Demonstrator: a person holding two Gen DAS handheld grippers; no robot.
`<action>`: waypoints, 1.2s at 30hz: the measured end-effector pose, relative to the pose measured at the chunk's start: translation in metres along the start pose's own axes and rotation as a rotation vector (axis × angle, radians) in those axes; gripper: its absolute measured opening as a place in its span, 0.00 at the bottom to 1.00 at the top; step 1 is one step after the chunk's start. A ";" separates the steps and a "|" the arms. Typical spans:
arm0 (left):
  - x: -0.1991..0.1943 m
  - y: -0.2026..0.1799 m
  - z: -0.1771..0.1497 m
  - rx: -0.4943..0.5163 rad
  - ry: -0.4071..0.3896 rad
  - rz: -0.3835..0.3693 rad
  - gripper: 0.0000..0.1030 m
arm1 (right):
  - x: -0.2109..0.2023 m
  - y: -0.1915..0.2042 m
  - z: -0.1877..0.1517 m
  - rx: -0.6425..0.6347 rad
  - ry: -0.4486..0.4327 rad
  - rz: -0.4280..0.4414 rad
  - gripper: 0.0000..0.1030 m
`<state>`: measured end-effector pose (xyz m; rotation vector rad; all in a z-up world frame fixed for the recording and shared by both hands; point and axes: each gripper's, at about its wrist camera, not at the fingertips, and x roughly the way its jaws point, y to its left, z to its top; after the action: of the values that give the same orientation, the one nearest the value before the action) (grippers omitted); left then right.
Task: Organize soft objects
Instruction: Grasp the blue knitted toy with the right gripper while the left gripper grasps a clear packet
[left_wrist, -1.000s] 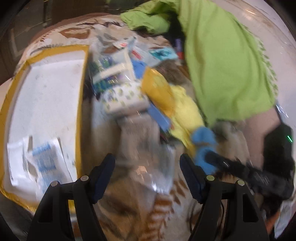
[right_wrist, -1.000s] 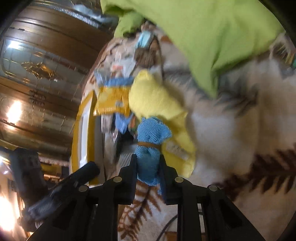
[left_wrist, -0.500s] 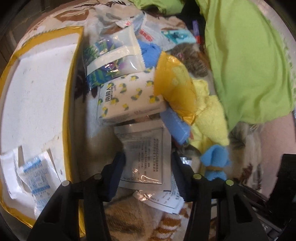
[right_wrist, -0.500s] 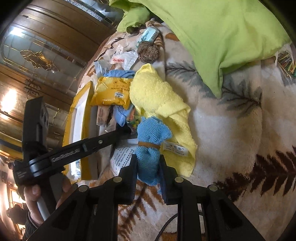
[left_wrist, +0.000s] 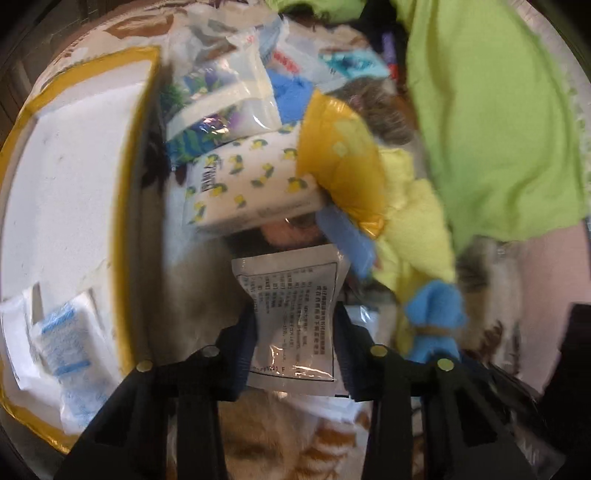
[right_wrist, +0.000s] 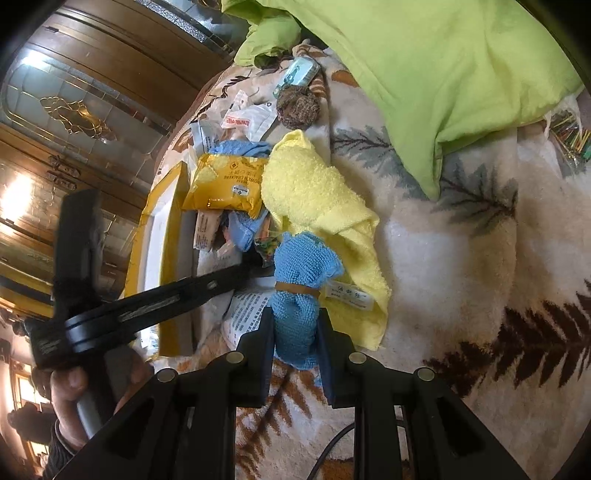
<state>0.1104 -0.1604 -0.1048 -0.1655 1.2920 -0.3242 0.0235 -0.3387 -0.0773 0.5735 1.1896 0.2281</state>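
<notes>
My left gripper (left_wrist: 294, 332) is shut on a clear plastic sachet with black print (left_wrist: 291, 295), at the near edge of a pile of packets. My right gripper (right_wrist: 295, 328) is shut on a rolled blue microfibre cloth with a brown band (right_wrist: 299, 284), also seen in the left wrist view (left_wrist: 434, 321). The cloth rests against a yellow towel (right_wrist: 317, 206). A yellow-rimmed white tray (left_wrist: 74, 184) lies left of the pile and holds white-and-blue sachets (left_wrist: 62, 339). The left gripper's arm (right_wrist: 147, 302) crosses the right wrist view.
The pile holds a lemon-print tissue pack (left_wrist: 247, 184), an orange packet (left_wrist: 343, 166), a floral wipes pack (left_wrist: 221, 99) and a brown knitted ball (right_wrist: 297, 107). A lime green pillow (right_wrist: 443, 74) lies behind on a leaf-patterned rug (right_wrist: 480, 295).
My left gripper moved forward to the pile and closed on the printed sachet. My right gripper kept its hold on the blue cloth and stayed in place.
</notes>
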 end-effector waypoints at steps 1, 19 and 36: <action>-0.008 0.003 -0.004 -0.004 -0.028 -0.018 0.36 | -0.002 0.000 0.001 0.002 -0.004 0.007 0.22; -0.151 0.166 -0.023 -0.297 -0.374 -0.069 0.36 | 0.033 0.166 0.007 -0.333 -0.014 0.145 0.22; -0.090 0.226 0.000 -0.355 -0.299 -0.094 0.73 | 0.151 0.217 0.020 -0.407 0.110 0.020 0.52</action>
<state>0.1216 0.0823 -0.0902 -0.5566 1.0372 -0.1397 0.1253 -0.0941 -0.0785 0.2181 1.2015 0.5109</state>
